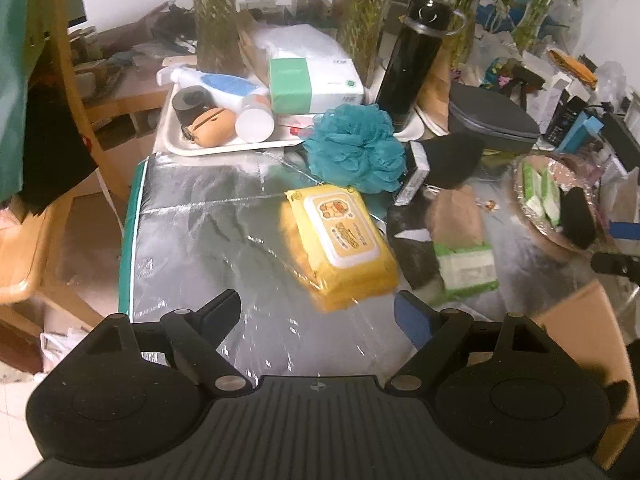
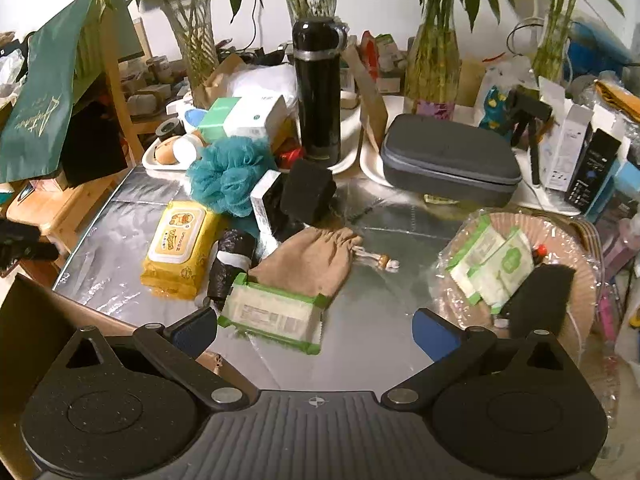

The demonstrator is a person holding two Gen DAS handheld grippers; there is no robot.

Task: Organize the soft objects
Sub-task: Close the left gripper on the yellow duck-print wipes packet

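Note:
A yellow wipes pack (image 1: 340,244) (image 2: 180,248) lies on the silver table cover, just ahead of my left gripper (image 1: 320,316), which is open and empty above it. Behind the pack sits a teal bath pouf (image 1: 356,148) (image 2: 228,176). A tan drawstring pouch (image 2: 308,260), a green-edged wipes packet (image 2: 276,316) and a black roll (image 2: 232,264) lie close together mid-table. My right gripper (image 2: 316,330) is open, holding nothing, with the green-edged packet just beyond its left finger. A black sponge (image 2: 308,192) leans by a white box.
A wicker plate (image 2: 576,248) at the right holds green wipes packets and a black sponge. A black flask (image 2: 318,88), grey zip case (image 2: 448,160), white tray (image 1: 172,136) and plant vases crowd the back. A cardboard box (image 1: 588,344) stands near the front edge.

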